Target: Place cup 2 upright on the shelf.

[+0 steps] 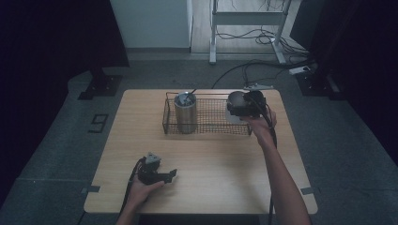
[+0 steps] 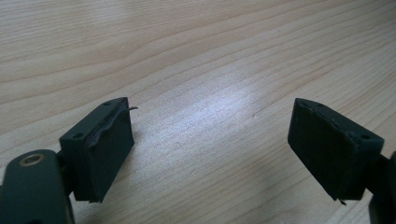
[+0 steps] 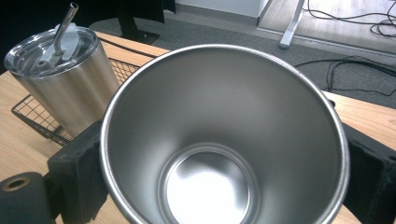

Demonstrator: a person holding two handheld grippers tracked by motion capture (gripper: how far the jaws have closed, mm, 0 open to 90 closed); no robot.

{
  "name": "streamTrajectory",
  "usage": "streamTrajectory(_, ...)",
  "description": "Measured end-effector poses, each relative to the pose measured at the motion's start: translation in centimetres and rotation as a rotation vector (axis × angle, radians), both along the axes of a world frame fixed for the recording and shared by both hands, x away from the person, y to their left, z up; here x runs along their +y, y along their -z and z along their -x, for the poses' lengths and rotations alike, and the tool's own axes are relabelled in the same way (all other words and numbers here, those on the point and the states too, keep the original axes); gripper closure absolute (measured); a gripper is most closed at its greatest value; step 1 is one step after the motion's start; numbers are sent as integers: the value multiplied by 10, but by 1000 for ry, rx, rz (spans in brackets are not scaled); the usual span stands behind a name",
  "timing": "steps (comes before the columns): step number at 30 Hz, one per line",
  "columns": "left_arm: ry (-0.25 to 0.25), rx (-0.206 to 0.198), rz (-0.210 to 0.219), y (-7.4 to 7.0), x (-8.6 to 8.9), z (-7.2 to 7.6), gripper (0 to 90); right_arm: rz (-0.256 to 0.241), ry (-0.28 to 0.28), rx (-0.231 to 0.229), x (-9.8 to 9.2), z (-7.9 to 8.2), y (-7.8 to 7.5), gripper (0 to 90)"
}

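A: Steel cup (image 3: 224, 140) location?
B: Clamped in right gripper (image 1: 244, 107), jaws on both sides, over wire basket's (image 1: 206, 123) right end, lidded tumbler (image 1: 185, 112) at left end
A: Left gripper (image 2: 210, 149)?
B: Jaws wide apart, nothing held, low over table (image 1: 211, 159)

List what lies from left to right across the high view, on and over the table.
Left tongs low over the table → lidded steel tumbler with a straw at the left end of the wire basket → open steel cup held in the right tongs.
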State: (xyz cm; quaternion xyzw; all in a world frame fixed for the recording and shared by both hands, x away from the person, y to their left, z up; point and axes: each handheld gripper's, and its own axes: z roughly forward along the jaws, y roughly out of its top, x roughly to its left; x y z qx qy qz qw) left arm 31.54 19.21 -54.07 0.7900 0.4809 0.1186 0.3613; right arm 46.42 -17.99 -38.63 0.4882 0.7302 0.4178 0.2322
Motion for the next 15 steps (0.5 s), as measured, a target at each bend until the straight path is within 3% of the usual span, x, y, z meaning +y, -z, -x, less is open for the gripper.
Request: streamTrajectory(15,3,4,-5,1,0,0,145,19,18,15,2,-18,6,65)
